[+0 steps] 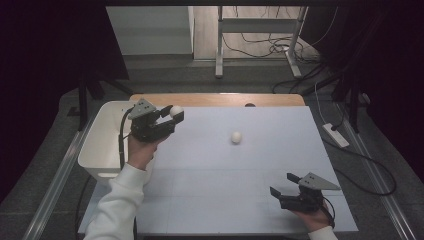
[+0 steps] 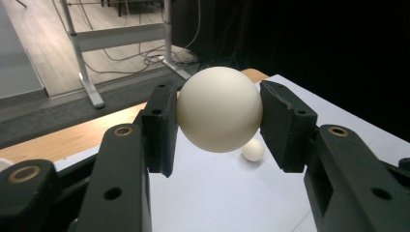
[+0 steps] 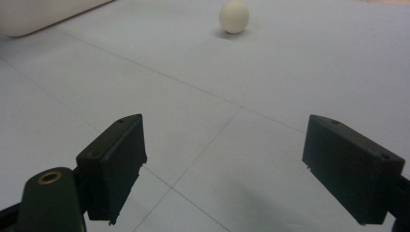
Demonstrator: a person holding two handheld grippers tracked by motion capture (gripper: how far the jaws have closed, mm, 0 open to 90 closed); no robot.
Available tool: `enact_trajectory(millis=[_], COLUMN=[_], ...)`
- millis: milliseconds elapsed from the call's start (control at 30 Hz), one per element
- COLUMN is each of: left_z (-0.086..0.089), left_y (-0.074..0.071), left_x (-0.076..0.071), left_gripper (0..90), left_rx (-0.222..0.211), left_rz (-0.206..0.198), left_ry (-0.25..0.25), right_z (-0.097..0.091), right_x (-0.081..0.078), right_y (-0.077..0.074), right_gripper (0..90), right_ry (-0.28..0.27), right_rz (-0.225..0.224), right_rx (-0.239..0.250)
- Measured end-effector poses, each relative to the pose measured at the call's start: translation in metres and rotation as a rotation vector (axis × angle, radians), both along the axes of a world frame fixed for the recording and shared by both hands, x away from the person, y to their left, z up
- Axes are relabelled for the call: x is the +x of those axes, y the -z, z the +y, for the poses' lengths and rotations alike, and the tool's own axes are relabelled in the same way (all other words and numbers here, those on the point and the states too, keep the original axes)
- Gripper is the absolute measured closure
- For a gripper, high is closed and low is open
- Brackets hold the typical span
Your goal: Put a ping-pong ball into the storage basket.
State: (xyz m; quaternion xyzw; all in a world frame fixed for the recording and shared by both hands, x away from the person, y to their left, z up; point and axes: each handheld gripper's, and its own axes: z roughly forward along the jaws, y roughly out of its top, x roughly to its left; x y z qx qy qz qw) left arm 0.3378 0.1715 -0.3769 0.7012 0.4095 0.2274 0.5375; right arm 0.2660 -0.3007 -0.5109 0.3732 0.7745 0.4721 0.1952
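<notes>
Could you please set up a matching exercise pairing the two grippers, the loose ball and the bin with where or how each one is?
1. left gripper
2. right gripper
3. loose ball
4. white bin

a. at the table's left edge
b. jaws open, nothing between them
c. lying on the mat mid-table
d. shut on a cream ball

Pairs: 1-d, 2-b, 3-c, 4-a

High view overhead, facing forward; tongs views close, low; all share loose ball.
</notes>
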Motion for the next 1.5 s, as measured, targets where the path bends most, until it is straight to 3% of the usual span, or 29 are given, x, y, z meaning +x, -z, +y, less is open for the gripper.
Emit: enact_trajectory(millis=[1033, 1500], left_z=[0.038, 0.046], left_y=[0.0, -0.001], left_x=[0.0, 0.001], left_gripper=[51.1, 51.1], left_rx=[-0.014, -0.02], left_rz=[0.011, 0.007], left_ry=[-0.093, -0.118], right_z=[0.0, 0.0], right_x=[0.001, 0.001], right_y=[0.0, 0.0], right_gripper=[15.3, 15.3], right_ry=[0.001, 0.001], right_rz=[0.002, 0.002], right_rx=[-0.003, -0.004])
